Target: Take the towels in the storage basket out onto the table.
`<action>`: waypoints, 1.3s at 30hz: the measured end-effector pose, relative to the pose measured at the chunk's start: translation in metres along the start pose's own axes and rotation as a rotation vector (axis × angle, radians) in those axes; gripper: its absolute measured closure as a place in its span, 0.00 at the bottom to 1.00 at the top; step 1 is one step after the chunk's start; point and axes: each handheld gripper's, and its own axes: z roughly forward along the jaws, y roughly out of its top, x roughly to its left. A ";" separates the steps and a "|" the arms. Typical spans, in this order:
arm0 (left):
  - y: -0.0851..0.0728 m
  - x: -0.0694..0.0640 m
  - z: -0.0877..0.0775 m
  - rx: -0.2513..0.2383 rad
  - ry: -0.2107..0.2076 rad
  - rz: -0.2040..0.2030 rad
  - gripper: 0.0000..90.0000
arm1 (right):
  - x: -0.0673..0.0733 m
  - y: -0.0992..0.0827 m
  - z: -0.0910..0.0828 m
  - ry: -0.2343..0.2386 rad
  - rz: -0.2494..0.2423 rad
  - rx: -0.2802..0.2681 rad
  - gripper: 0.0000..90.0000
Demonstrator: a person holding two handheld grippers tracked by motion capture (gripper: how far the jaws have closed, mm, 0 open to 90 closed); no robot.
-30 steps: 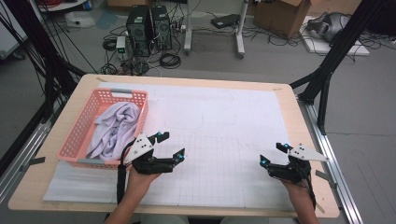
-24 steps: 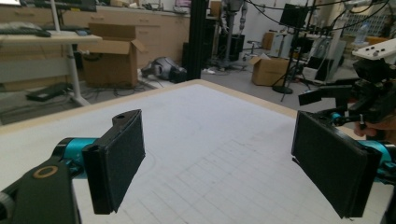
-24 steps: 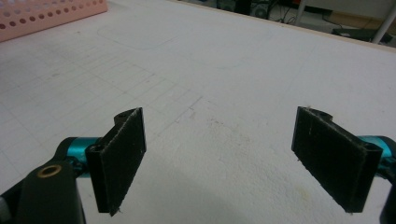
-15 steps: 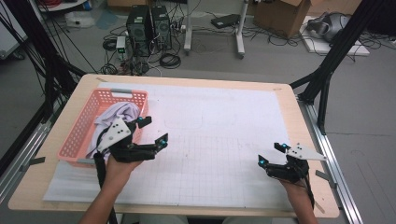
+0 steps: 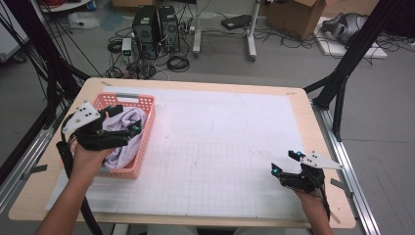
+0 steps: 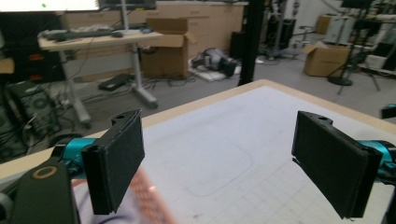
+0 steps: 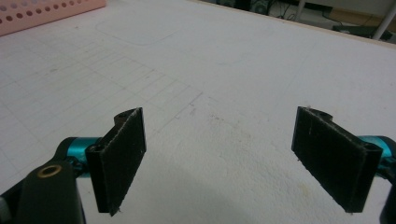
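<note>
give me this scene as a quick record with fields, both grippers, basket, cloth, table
left gripper: open, over the basket, fingers wide apart with nothing between them
right gripper: open, low over the table's near right corner, holding nothing
basket: pink plastic, perforated, on the table's left side
cloth: pale, bunched up inside the basket
table: wooden edge, white gridded mat on top

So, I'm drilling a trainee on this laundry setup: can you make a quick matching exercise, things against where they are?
Things:
1. left gripper
2. right gripper
3. cloth
4. basket

Places:
A. inside the basket
B. on the table's left part
C. jaws open, over the basket
D. jaws open, low over the mat's right front corner

Pairs: 1-C, 2-D, 3-A, 4-B
</note>
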 end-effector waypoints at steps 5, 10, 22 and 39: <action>-0.014 0.026 0.009 0.119 0.084 -0.045 0.19 | 0.000 0.000 0.001 0.000 -0.002 0.001 0.18; -0.026 0.039 0.019 0.206 0.129 -0.061 0.19 | 0.001 0.000 0.001 0.003 -0.001 0.006 0.18; -0.057 0.061 0.047 0.499 0.251 -0.048 0.19 | -0.001 -0.001 0.002 -0.002 -0.002 0.012 0.18; -0.094 0.074 0.077 0.783 0.313 -0.083 0.02 | -0.001 -0.002 0.003 -0.006 -0.004 0.026 0.18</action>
